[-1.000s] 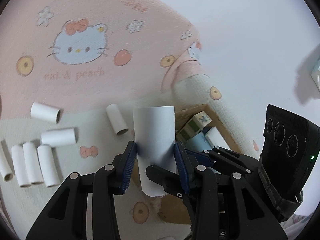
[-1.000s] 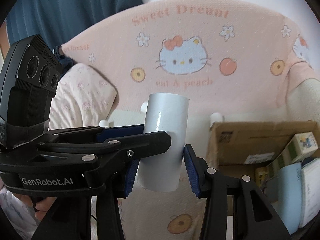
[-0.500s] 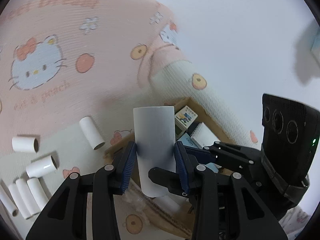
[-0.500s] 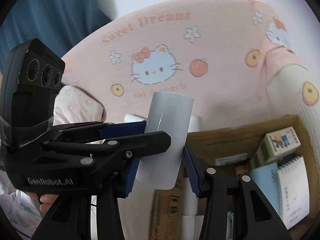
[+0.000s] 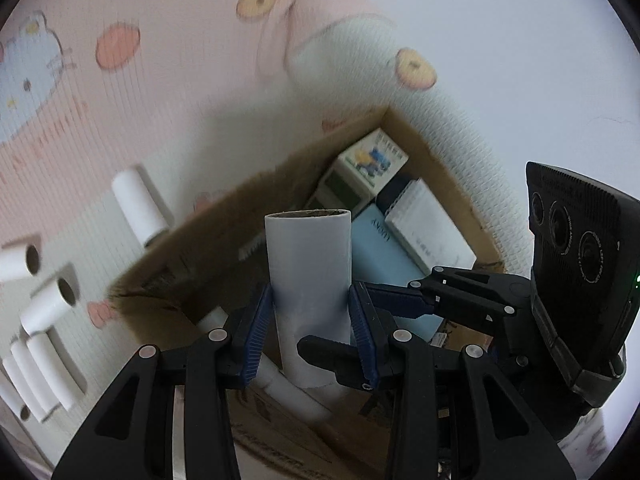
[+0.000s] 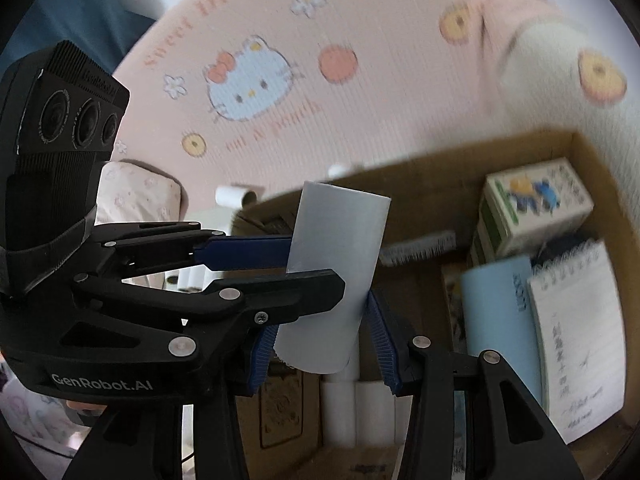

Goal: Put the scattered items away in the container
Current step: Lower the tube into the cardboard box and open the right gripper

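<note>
Each gripper holds a white cardboard tube upright over the open cardboard box (image 5: pixel 208 248). My left gripper (image 5: pixel 312 320) is shut on a tube (image 5: pixel 310 272). My right gripper (image 6: pixel 324 344) is shut on another tube (image 6: pixel 336 264). The right gripper's body (image 5: pixel 576 280) shows at the right of the left wrist view, and the left gripper's body (image 6: pixel 64 128) at the left of the right wrist view. Several white tubes (image 6: pixel 356 404) lie inside the box (image 6: pixel 440 168). Several more tubes (image 5: pixel 44 308) lie scattered on the bed to the left.
The box also holds a small printed carton (image 6: pixel 532 200), a light blue booklet (image 6: pixel 496 312), a spiral notepad (image 6: pixel 576 344) and a brush (image 6: pixel 416 248). A pink Hello Kitty blanket (image 6: pixel 320 80) rises behind. A flowered pillow (image 6: pixel 136 200) lies at left.
Both grippers, each with its tube, have moved from above the bed to over the open box and tilted downward. The box interior now fills both views.
</note>
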Motion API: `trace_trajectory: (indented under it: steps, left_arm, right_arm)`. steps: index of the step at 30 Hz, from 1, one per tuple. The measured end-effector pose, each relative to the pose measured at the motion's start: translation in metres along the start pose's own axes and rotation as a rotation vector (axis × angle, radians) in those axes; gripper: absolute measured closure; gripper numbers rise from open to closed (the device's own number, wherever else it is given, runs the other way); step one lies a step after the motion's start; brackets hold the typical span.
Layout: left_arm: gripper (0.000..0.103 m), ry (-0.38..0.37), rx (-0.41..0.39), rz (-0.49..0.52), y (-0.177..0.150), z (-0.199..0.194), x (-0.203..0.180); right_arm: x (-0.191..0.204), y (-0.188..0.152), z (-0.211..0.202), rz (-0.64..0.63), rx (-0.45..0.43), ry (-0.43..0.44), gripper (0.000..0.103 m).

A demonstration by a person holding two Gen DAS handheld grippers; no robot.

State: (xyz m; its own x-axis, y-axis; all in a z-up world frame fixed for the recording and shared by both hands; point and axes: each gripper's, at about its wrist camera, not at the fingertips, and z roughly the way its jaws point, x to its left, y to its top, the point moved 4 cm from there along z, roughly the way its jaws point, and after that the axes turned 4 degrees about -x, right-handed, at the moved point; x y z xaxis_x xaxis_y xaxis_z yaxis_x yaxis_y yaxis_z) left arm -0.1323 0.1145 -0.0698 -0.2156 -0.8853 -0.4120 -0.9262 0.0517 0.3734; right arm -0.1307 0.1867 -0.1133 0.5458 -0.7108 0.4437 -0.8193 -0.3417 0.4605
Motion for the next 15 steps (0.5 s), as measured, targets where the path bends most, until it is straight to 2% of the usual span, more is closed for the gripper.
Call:
trace_trajectory:
  steps: [6,15]
  left_arm:
    - [0.061,0.011,0.05,0.001,0.0,0.016,-0.003]
    - [0.06,0.042,0.17,-0.083,-0.008,0.043,0.011]
  right_arm:
    - [-0.014,-0.006,0.004,0.008,0.041,-0.018,0.062]
    - [-0.026,-0.016,0.026,0.062,0.15,-0.014,0.062]
